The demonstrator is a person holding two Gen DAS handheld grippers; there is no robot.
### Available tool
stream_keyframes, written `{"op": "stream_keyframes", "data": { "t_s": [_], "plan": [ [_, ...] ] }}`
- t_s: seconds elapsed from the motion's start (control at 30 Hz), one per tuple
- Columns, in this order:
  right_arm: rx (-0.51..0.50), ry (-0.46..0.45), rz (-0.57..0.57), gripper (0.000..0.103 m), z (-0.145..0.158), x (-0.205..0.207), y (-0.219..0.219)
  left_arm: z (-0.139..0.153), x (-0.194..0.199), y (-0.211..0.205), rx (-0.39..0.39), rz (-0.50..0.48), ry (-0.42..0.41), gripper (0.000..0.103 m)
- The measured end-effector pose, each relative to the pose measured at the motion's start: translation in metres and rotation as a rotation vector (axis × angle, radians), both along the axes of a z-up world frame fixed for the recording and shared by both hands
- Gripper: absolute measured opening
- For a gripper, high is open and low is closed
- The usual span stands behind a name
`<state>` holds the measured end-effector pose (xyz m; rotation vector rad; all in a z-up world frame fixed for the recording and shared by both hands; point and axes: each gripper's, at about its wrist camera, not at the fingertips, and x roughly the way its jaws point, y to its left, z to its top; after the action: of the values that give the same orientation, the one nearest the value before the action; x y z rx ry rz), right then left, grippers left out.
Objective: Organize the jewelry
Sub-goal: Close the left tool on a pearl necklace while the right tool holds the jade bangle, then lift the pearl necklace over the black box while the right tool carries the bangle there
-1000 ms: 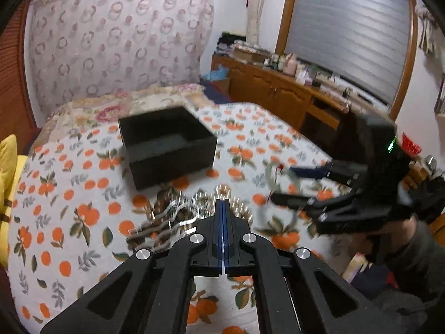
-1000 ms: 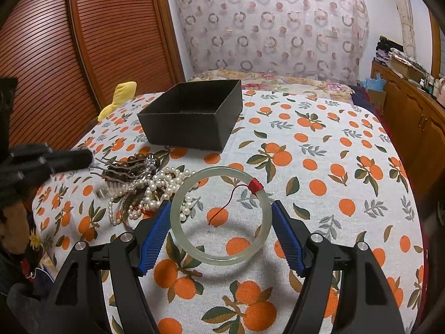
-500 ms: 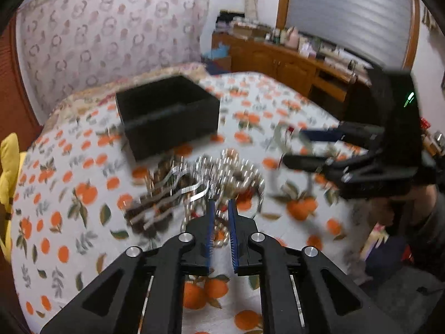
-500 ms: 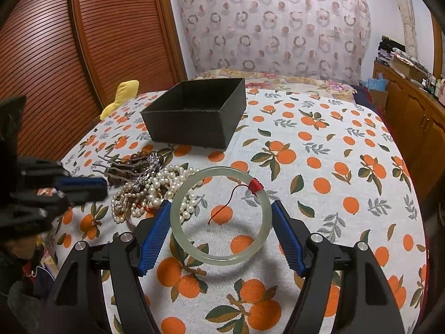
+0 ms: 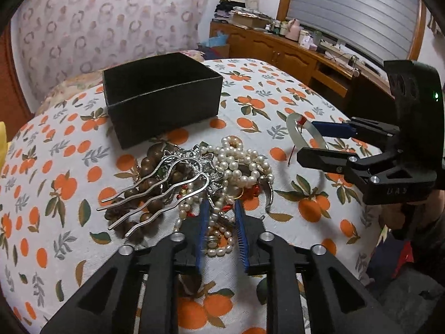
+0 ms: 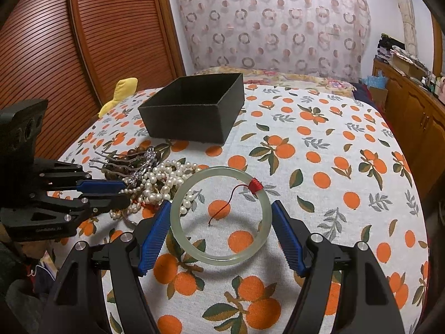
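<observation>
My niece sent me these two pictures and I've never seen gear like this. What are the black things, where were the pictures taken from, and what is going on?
They are two hand-held claws, one in each of a person's hands, each with a camera looking along its fingers. In the left view, the left claw stands open around a heap of pearl strands, wooden beads and a silver hair comb. In the right view, the right claw grips a pale green bangle with red thread, apparently lifted above the orange-print tablecloth. Behind stands an open black box, probably where the jewelry goes.
</observation>
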<state>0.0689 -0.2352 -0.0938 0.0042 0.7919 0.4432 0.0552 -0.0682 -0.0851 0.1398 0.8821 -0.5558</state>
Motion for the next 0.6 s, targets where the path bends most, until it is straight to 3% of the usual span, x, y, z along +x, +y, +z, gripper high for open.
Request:
{"op": "stream_keyframes", "data": {
  "t_s": [0.1, 0.33, 0.6],
  "plan": [
    [0.000, 0.002, 0.000, 0.075, -0.001, -0.001, -0.001, 0.003, -0.002, 0.002, -0.005, 0.004, -0.013, 0.004],
    [-0.001, 0.009, -0.001, 0.075, -0.004, 0.001, 0.000, 0.018, -0.010, 0.002, -0.025, -0.005, -0.044, 0.003],
    [0.003, -0.003, 0.001, 0.075, 0.002, 0.001, 0.001, 0.069, -0.016, 0.007, -0.135, 0.001, -0.132, 0.003]
  ]
}}
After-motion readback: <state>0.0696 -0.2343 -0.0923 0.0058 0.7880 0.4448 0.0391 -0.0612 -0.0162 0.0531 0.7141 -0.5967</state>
